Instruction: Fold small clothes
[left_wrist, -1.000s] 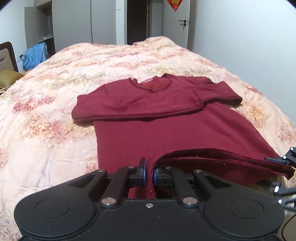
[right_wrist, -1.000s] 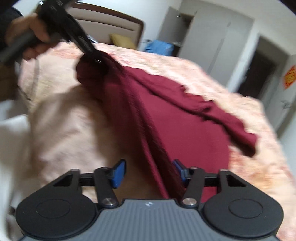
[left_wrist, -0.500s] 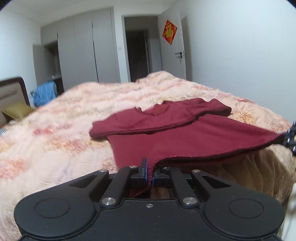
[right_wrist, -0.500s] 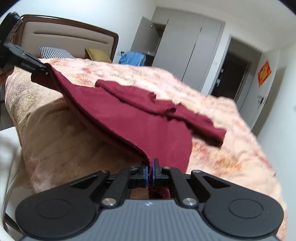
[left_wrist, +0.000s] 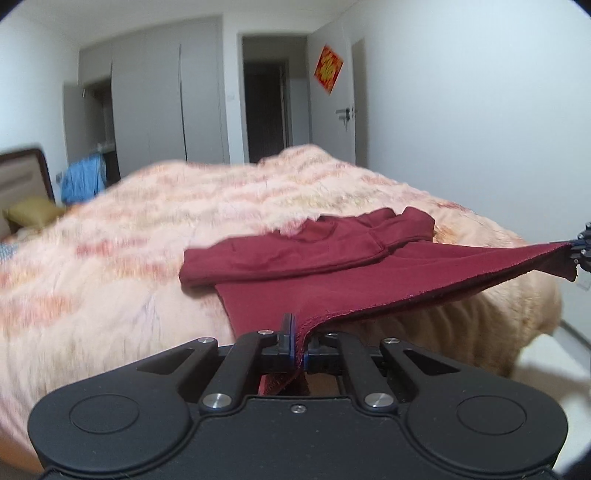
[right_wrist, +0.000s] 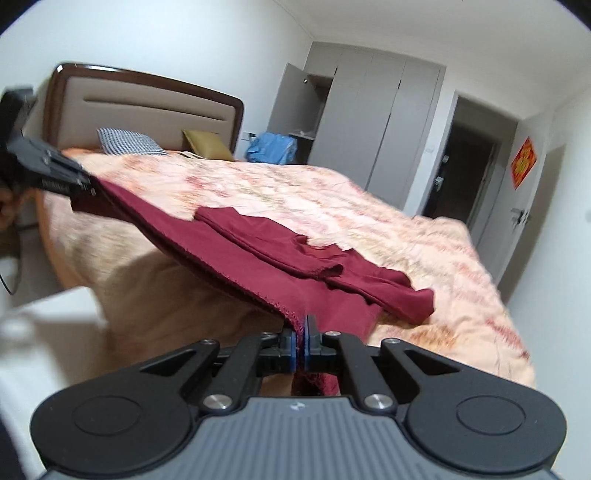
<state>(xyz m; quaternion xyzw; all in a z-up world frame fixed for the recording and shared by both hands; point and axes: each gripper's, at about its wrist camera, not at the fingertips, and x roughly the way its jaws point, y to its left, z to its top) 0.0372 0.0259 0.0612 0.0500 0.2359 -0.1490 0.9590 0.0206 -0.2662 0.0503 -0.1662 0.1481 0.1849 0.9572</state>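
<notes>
A dark red long-sleeved shirt (left_wrist: 332, 266) lies on the bed with both sleeves folded across its chest. Its bottom hem is stretched taut in the air past the bed's edge, between the two grippers. My left gripper (left_wrist: 301, 345) is shut on one hem corner. My right gripper (right_wrist: 303, 341) is shut on the other corner of the shirt (right_wrist: 280, 254). The right gripper (left_wrist: 580, 249) shows at the right edge of the left wrist view. In the right wrist view the left gripper (right_wrist: 79, 186) shows at the left edge, pinching the cloth.
The bed carries a peach floral blanket (left_wrist: 129, 266), with a headboard (right_wrist: 147, 107) and pillows (right_wrist: 129, 142) at its far end. Grey wardrobes (left_wrist: 162, 107), blue clothes (left_wrist: 83, 181), a dark doorway (left_wrist: 266, 110) and a white door (left_wrist: 351, 110) stand behind. A pale floor (right_wrist: 55, 332) lies beside the bed.
The right gripper closed on the hem corner. Both grippers pulled back and up from the bed, drawing the hem taut and lifting the shirt's lower part off the blanket.
</notes>
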